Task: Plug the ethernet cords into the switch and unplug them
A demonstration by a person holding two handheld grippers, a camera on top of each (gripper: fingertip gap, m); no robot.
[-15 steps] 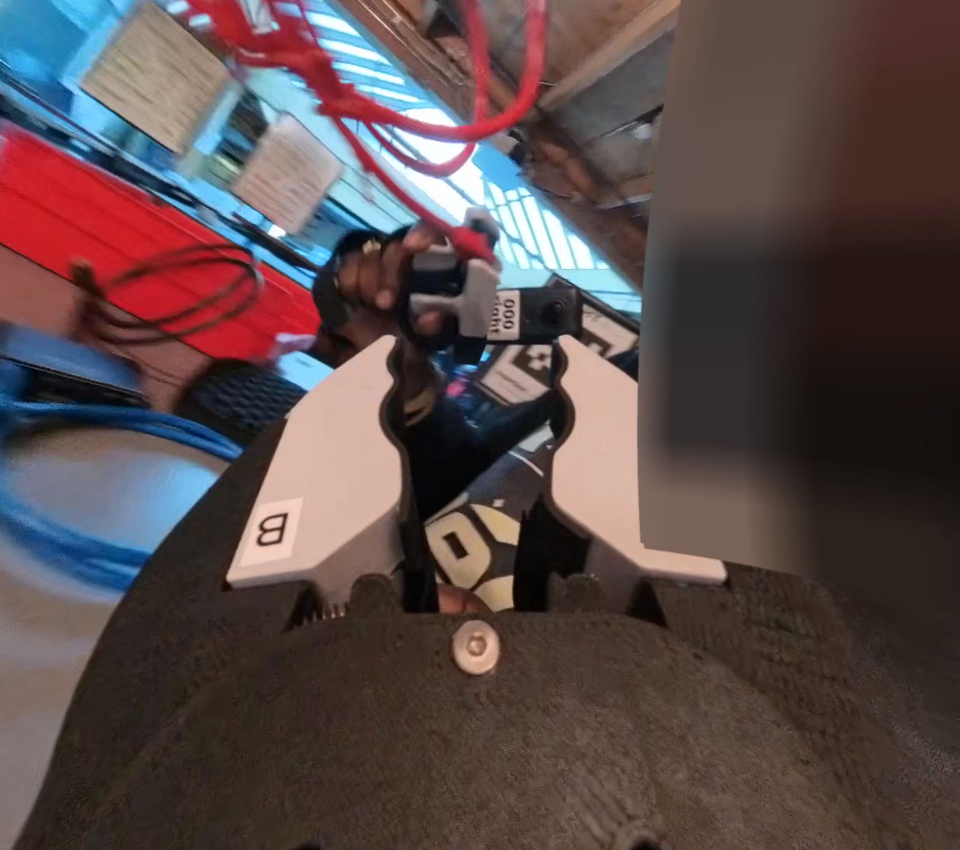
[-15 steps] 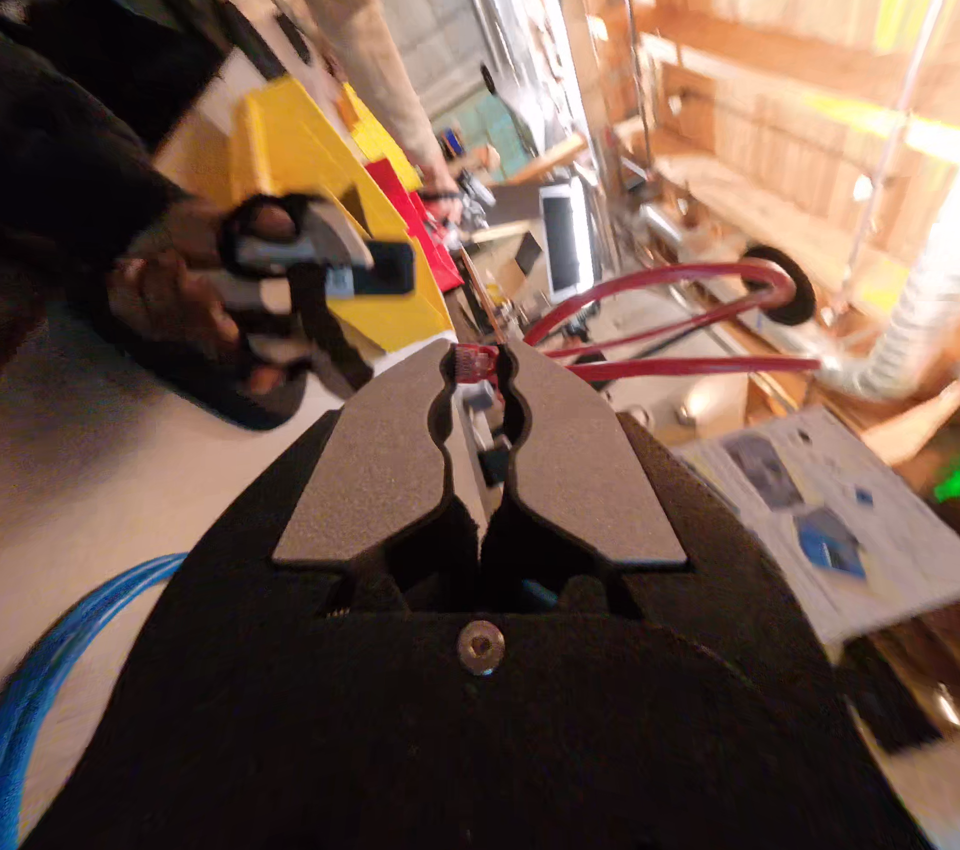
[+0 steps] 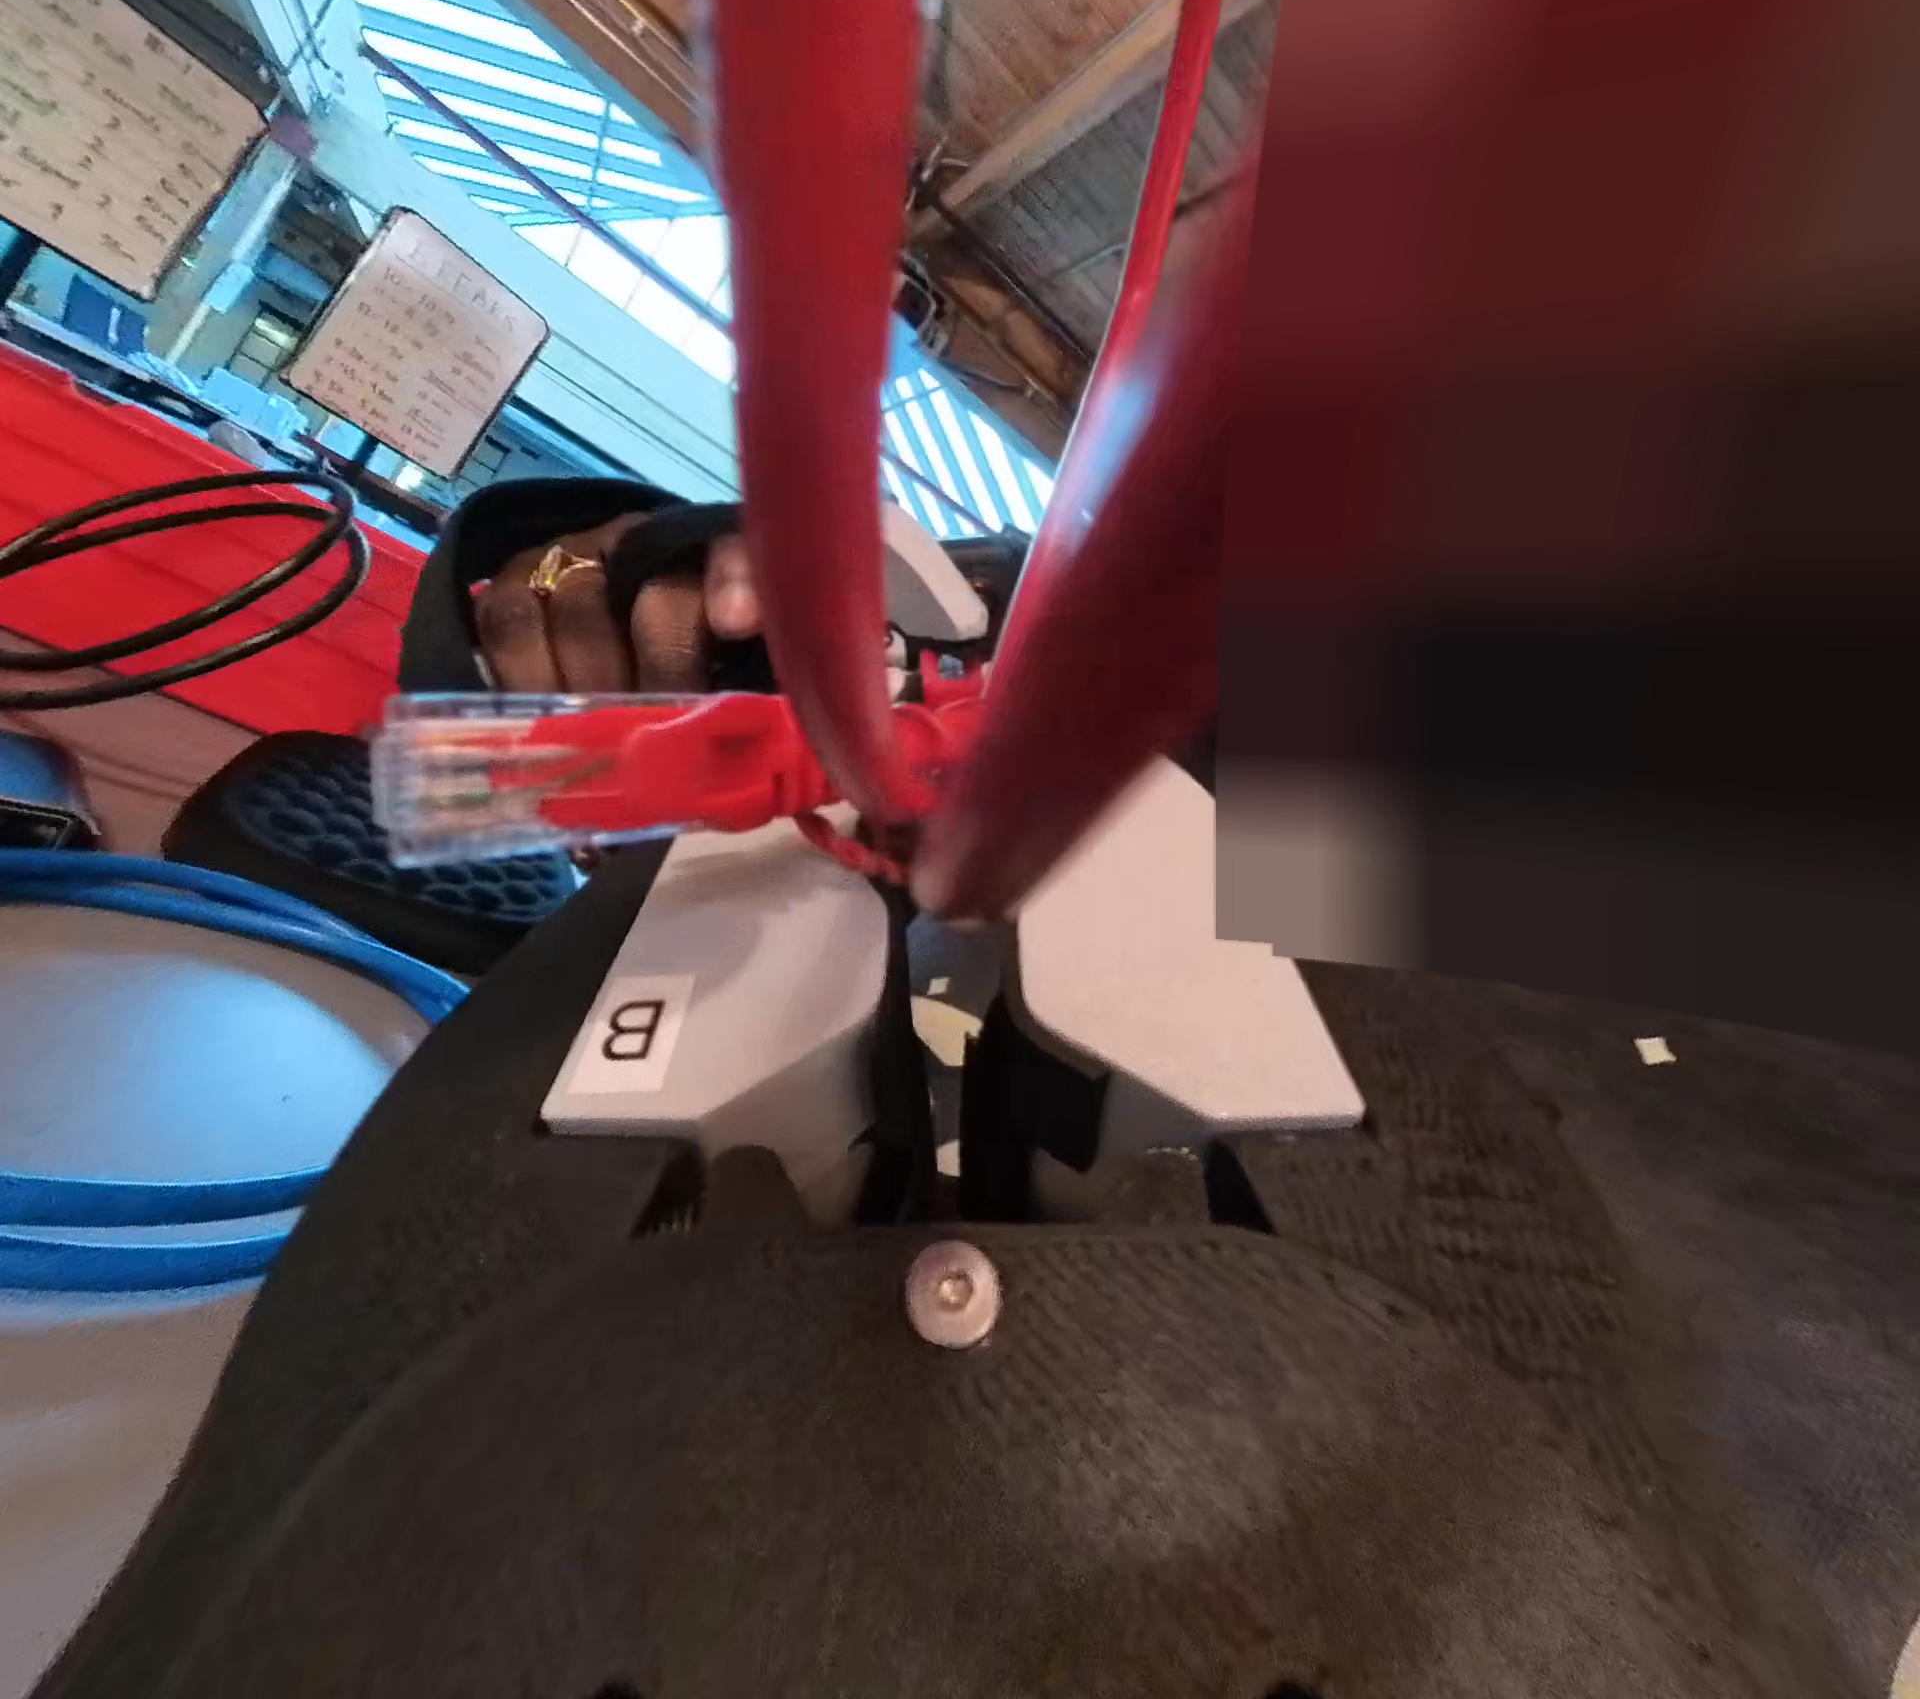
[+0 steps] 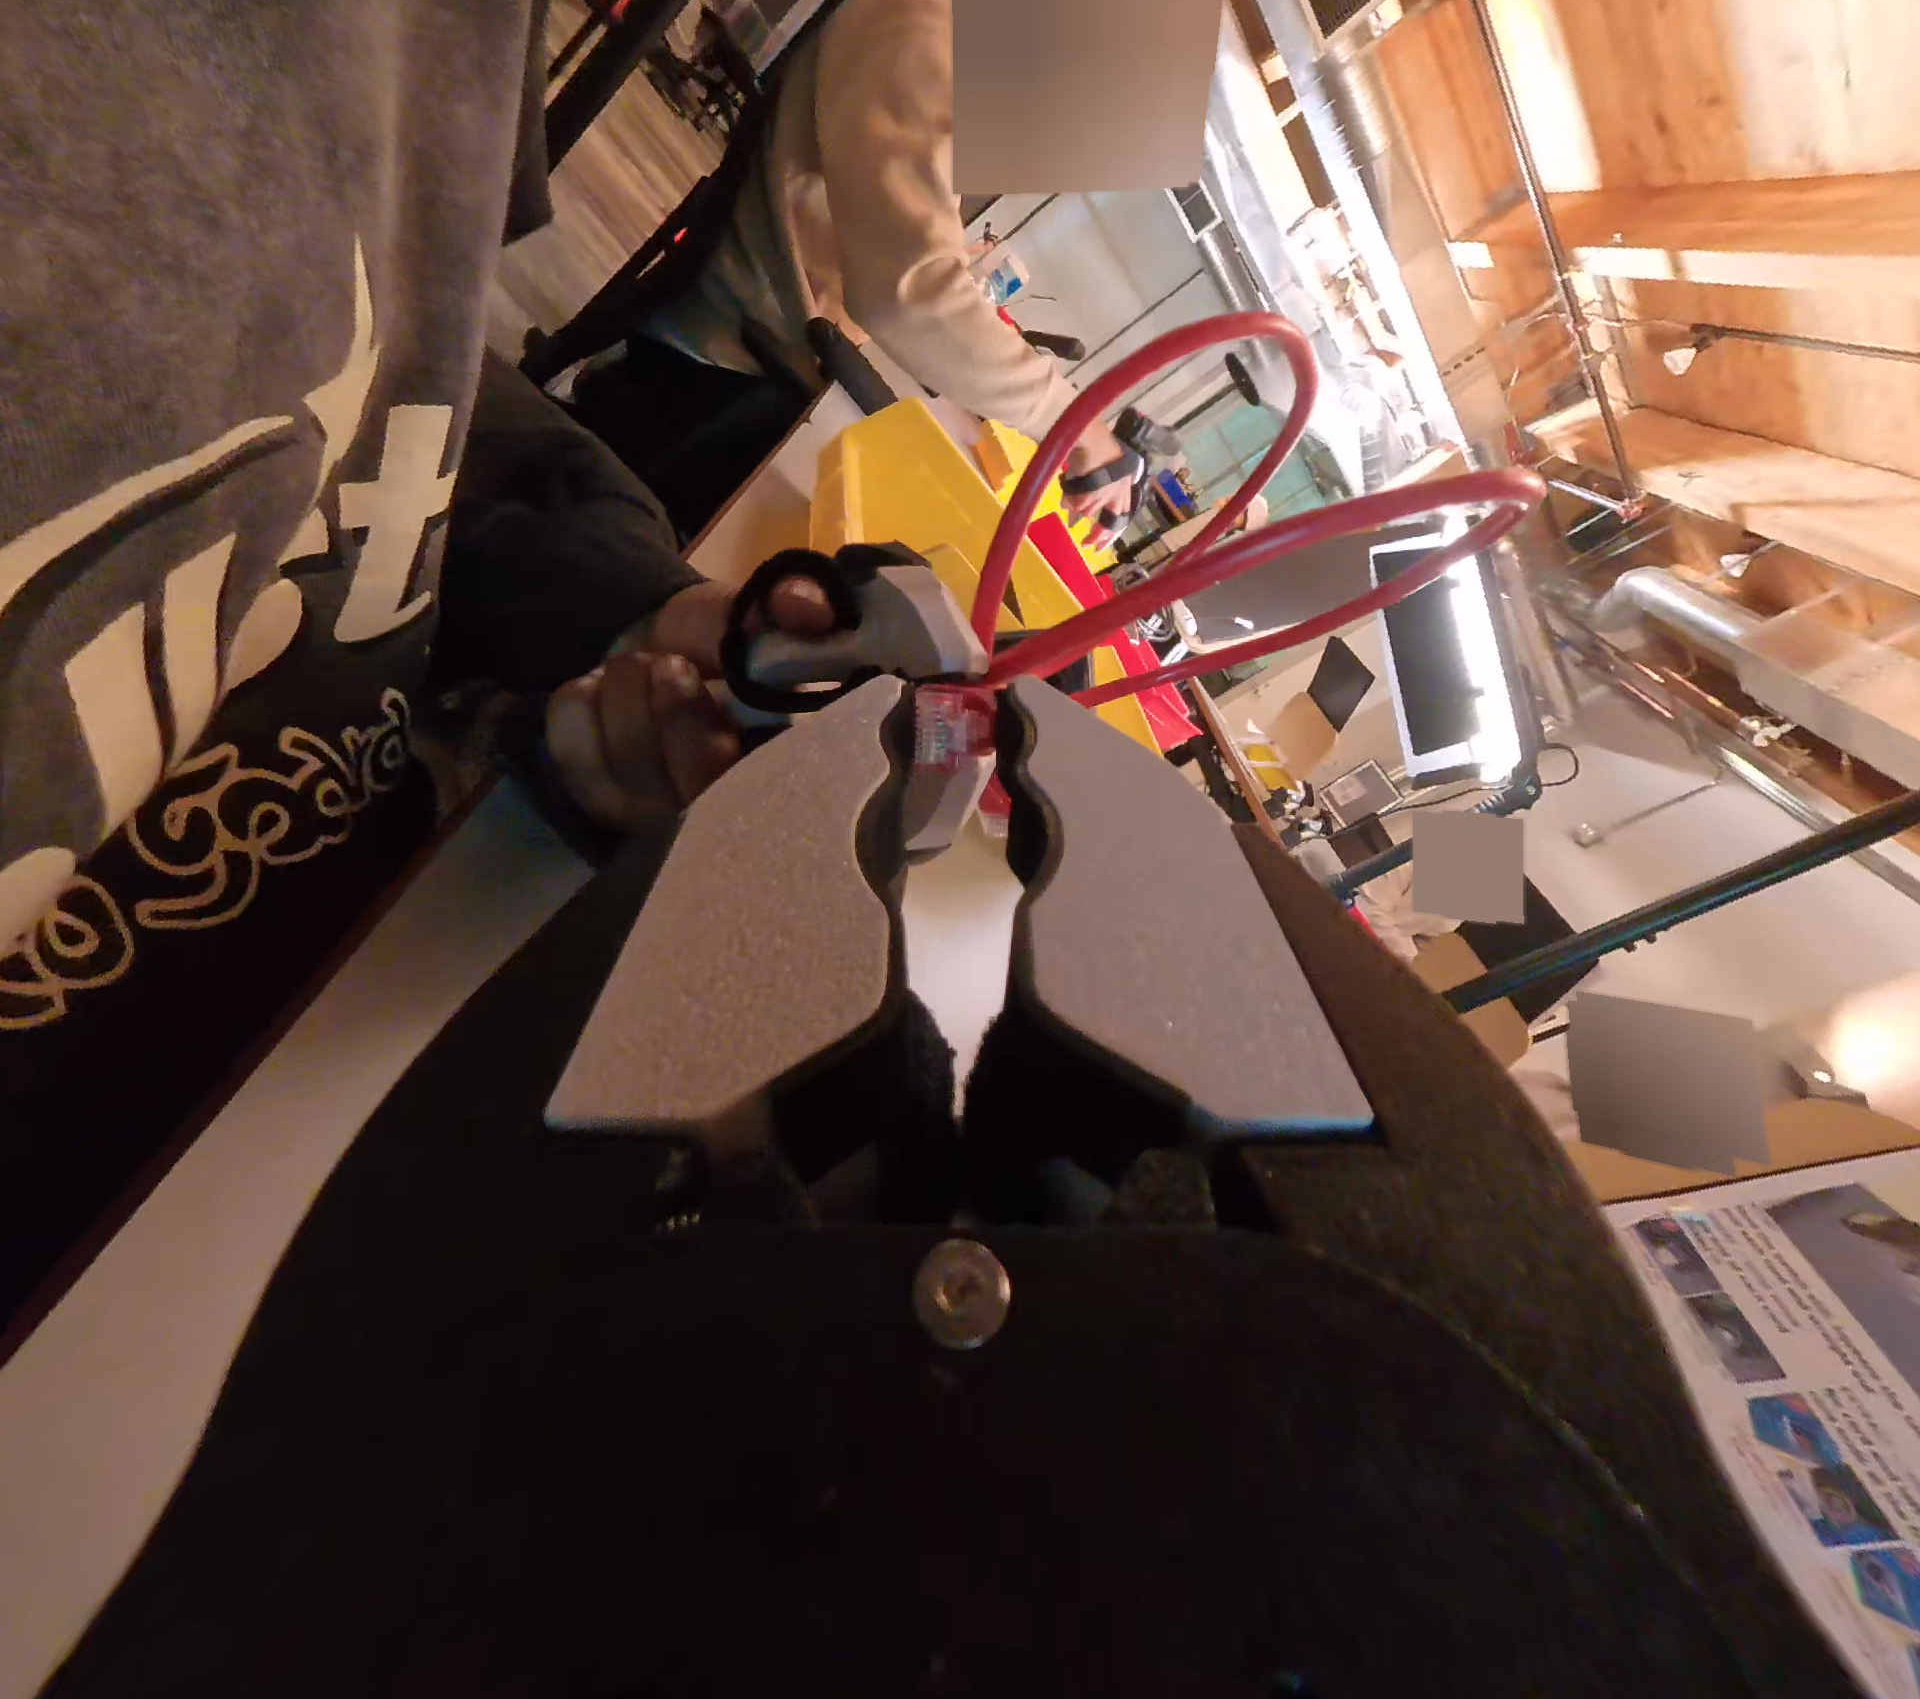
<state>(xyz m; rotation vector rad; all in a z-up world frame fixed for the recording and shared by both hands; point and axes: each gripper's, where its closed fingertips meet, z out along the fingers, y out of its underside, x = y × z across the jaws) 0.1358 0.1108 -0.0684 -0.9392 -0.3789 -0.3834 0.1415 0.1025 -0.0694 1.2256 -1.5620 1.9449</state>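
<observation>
Red ethernet cord (image 3: 810,299) held mid-air between both claws, switch not in view. Right claw (image 4: 951,740) clenched on one clear plug (image 4: 940,730); left claw (image 3: 951,880) pinches the cord near the other plug (image 3: 468,771), probably steadying the loops for insertion.

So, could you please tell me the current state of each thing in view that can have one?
Left gripper: shut on the red ethernet cable, near its plug.
Right gripper: shut on the cable's plug end.
Red ethernet cable: looped in the air, held by both.
Clear-tipped red plug: unplugged, pointing sideways.
Blue cable: lying loose.
</observation>
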